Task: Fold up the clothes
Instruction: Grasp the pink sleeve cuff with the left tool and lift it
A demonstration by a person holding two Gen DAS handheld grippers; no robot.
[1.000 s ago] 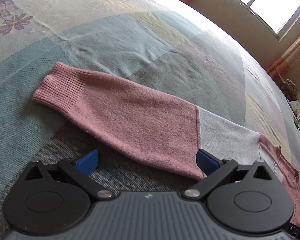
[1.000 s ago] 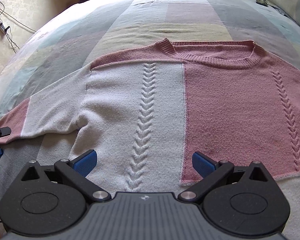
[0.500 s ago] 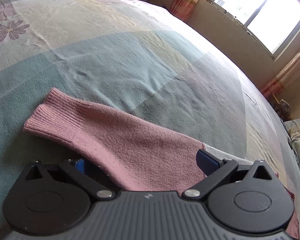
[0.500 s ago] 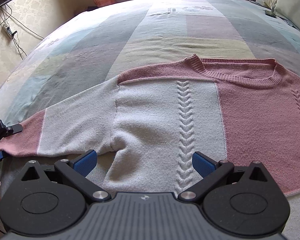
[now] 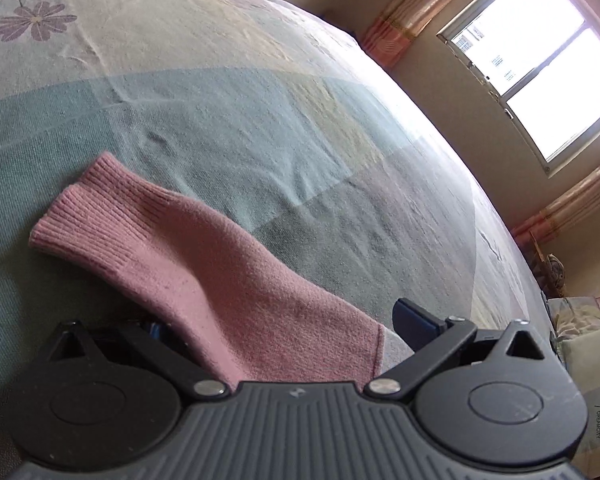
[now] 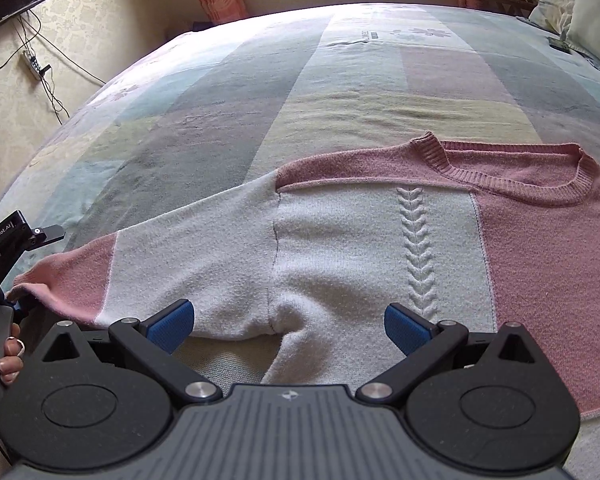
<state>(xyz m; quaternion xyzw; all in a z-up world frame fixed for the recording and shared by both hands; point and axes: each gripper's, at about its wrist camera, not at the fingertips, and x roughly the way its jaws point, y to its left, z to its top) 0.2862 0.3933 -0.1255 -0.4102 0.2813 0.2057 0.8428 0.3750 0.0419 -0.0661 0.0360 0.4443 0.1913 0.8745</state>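
Advancing left tongs (image 5: 278,326) astride sleeve (image 5: 204,264)

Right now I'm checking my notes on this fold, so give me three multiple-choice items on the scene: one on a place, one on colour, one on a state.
1. Where does the sweater lie?
A. spread on the patchwork bedspread
B. hung on a chair
C. on the floor

2. What colour is the ribbed cuff of the sleeve?
A. white
B. pink
C. blue

3. How does the right claw stand?
A. shut on the collar
B. shut on the hem
C. open, with the armpit of the sweater between its blue pads

Key: 1 A, the right wrist view shows it flat on the bed. 2 B, the left wrist view shows a pink rib end. 3 C, the pads stand wide apart. The sleeve runs into the left claw; its near pad is hidden.
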